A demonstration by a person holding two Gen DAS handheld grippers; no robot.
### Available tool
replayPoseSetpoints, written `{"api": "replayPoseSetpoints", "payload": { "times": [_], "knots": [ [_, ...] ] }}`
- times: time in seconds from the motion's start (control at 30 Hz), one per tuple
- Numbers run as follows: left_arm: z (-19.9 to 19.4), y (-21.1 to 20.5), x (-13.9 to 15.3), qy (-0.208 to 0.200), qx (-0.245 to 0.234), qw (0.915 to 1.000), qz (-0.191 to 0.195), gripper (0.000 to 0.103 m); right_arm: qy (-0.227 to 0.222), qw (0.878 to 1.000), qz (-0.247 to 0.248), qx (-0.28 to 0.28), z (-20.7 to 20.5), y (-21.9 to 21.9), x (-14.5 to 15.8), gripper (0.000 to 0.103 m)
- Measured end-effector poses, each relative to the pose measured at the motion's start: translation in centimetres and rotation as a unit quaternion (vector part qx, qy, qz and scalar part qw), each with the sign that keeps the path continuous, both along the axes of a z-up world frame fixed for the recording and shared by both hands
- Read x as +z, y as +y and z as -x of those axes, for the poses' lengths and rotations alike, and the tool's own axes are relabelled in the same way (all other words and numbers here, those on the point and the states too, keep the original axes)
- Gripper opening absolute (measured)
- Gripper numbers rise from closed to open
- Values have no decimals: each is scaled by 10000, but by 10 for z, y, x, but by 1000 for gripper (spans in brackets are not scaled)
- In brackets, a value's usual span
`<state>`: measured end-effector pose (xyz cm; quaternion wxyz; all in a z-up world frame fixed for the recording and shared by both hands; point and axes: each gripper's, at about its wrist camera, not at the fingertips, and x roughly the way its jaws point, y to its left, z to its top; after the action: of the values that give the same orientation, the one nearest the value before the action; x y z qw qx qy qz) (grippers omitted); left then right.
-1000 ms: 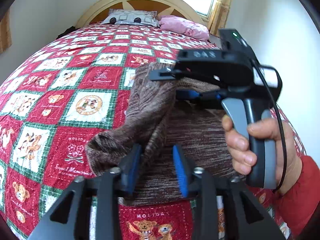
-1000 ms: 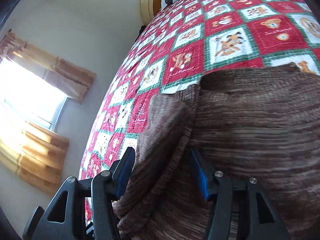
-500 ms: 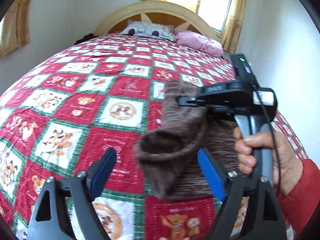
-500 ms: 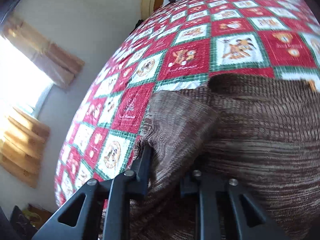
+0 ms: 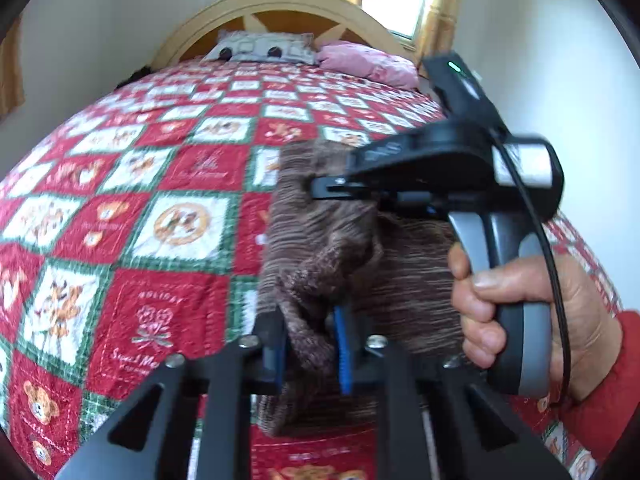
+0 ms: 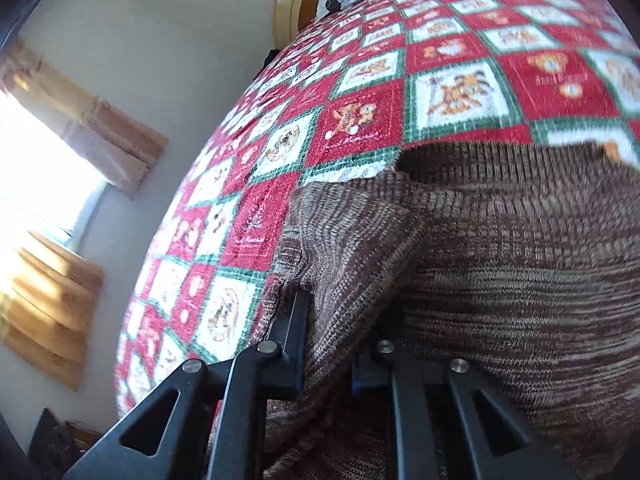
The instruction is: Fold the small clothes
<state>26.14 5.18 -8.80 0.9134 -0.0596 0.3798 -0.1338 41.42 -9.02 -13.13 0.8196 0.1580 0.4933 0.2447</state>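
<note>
So the brown knit sweater (image 5: 404, 276) is spread near the quilt's (image 5: 160, 184) right edge. Its sleeve (image 5: 320, 264) is pinched by both the left gripper (image 5: 310, 354) and right gripper (image 6: 326, 364). Best carried across together, kept taut, laid flat.

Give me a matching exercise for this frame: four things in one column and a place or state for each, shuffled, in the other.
Things:
1. left hand-held gripper
2. right hand-held gripper
3. pink pillow
4. brown knit sweater

Places or states:
A. lies spread on the quilt, one side lifted
B. sits by the headboard, beneath the window
C. shut on the bunched sleeve end nearest the camera
D. shut on a sweater fold farther up the bed, gripped by a bare hand in a red sleeve

Pairs: 1-C, 2-D, 3-B, 4-A
</note>
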Motion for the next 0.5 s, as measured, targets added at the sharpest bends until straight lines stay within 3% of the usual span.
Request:
{"api": "replayPoseSetpoints", "payload": {
  "times": [0.23,0.5],
  "knots": [
    [11,-28,37,-444,-371,9980,250,17,-395,9989,183,151,4,-22,43,11],
    [13,-100,64,-693,-1102,9907,403,17,-890,9908,953,374,14,-91,90,11]
  ]
}}
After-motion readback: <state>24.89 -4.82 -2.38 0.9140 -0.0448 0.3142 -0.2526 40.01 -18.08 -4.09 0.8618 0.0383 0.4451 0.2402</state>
